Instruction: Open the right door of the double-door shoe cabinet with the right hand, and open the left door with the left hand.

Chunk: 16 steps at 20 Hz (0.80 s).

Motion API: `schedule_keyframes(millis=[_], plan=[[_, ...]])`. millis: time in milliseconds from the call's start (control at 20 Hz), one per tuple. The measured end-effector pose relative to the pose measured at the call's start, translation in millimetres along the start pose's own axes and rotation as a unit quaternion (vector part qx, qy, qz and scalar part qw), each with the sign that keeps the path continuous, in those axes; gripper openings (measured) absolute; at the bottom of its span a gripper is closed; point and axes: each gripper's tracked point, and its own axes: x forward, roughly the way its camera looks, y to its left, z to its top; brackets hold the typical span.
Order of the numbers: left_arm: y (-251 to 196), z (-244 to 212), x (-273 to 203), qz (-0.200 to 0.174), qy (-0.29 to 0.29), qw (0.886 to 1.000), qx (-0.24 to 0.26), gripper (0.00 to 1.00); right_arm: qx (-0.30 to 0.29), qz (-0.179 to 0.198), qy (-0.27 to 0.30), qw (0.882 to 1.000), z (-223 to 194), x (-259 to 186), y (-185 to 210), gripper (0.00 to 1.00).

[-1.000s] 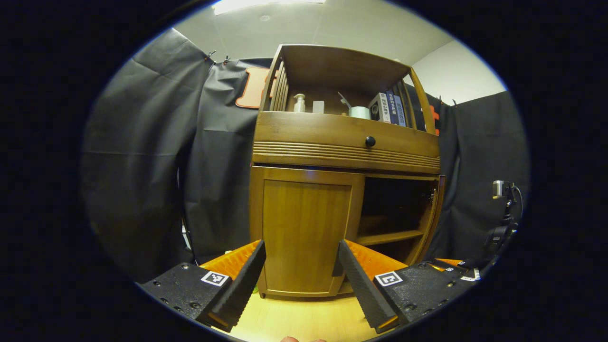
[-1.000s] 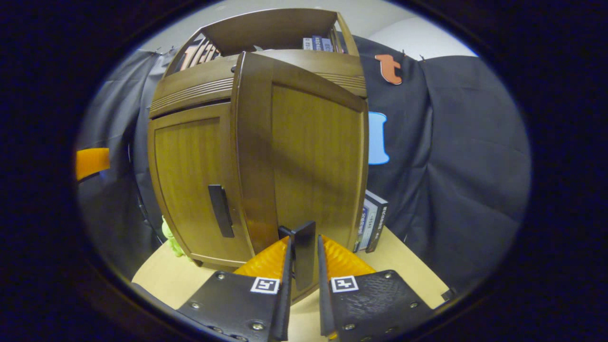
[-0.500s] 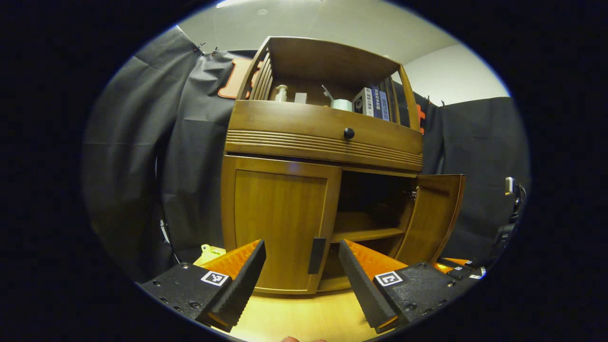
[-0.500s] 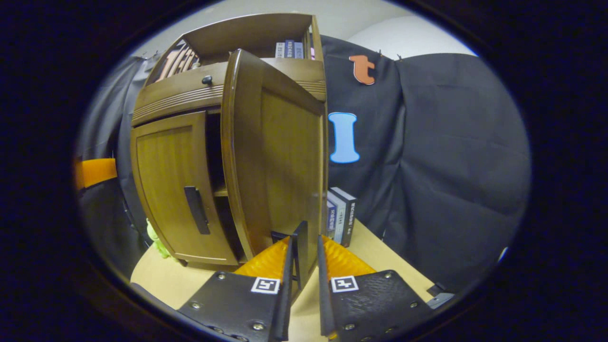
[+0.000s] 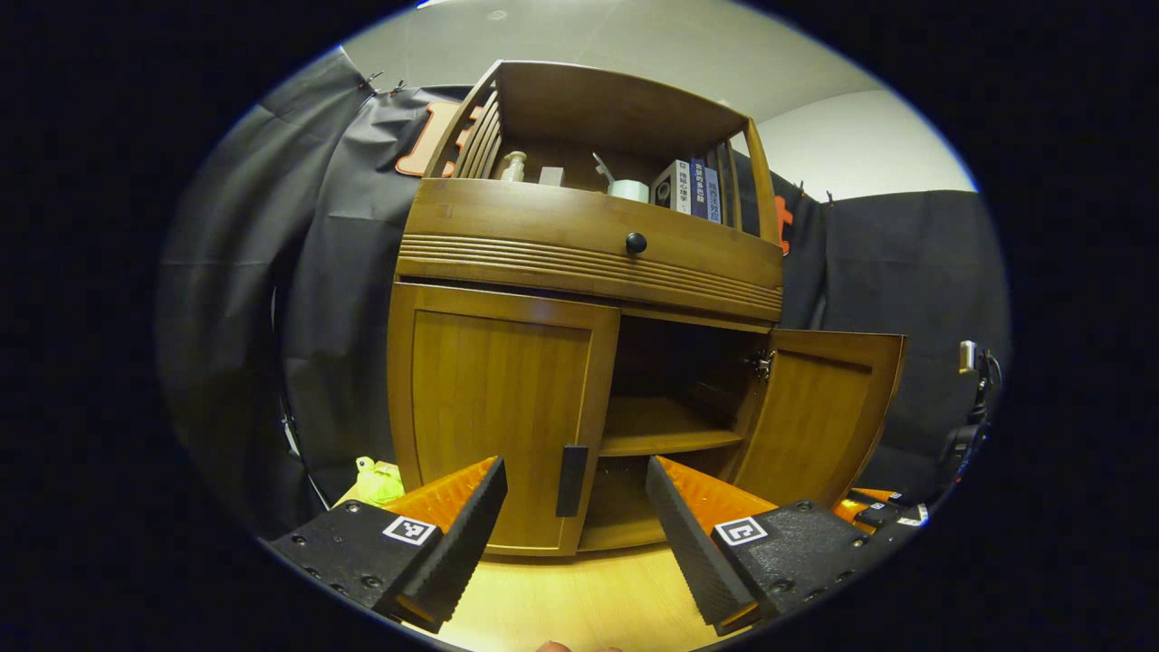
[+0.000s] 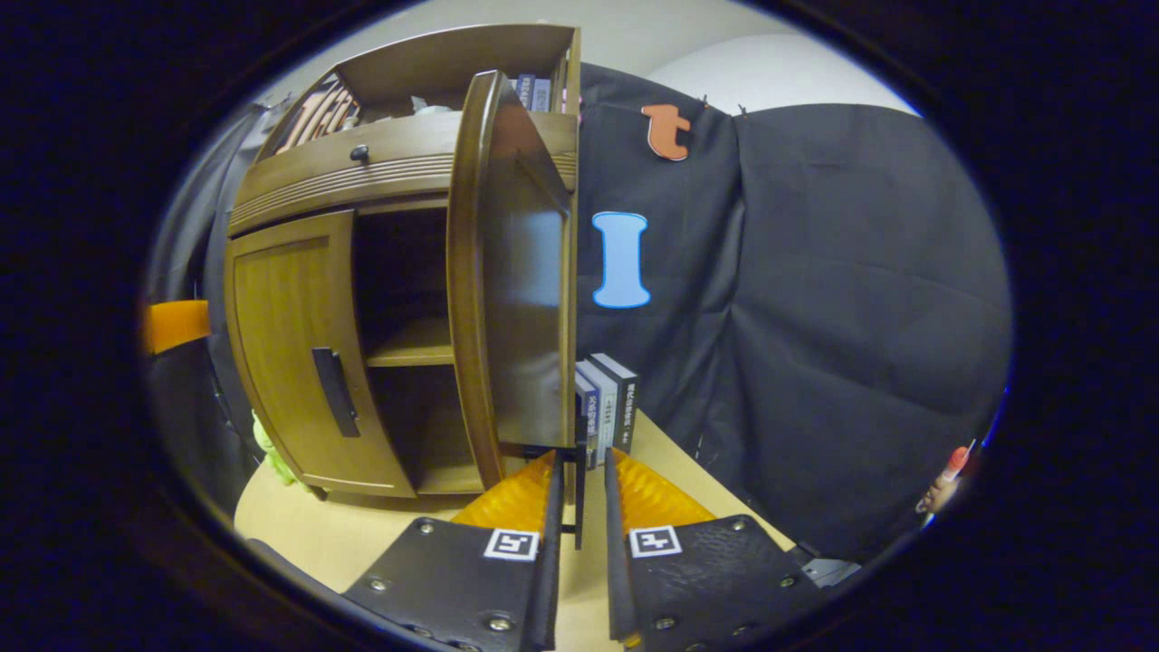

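So the right gripper (image 6: 579, 507) is clamped on the dark handle (image 6: 578, 493) of the brown wooden shoe cabinet's (image 5: 579, 272) right door (image 5: 819, 412), swung wide open. Left gripper (image 5: 575, 516) hangs open in front of the closed left door (image 5: 498, 417), its black handle (image 5: 571, 480) between the fingers, not touching.

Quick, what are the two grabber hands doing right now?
Left gripper: open, holding nothing, in front of the closed left door's handle.
Right gripper: closed on the open right door's handle.

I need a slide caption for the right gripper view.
Right tool clamps the handle of the opened right door; left door closed.
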Motion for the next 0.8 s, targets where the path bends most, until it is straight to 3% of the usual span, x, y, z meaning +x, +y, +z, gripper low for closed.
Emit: schedule_keyframes(millis=[50,250,650,800], plan=[[-1,0,1,-0.001,0.000,1.000,0.001,0.96,0.003,0.000,0.001,1.000,0,0,-1,0.22],[-9,-3,3,-0.003,0.006,1.000,0.006,0.96,0.001,-0.005,0.006,1.000,-2,1,-7,0.22],[-23,-8,14,-0.007,0.010,1.000,0.003,0.92,0.020,-0.066,0.003,0.998,0,4,-33,0.22],[-27,-11,23,-0.008,0.013,1.000,0.007,0.96,0.028,-0.092,-0.006,0.995,3,6,-44,0.22]])
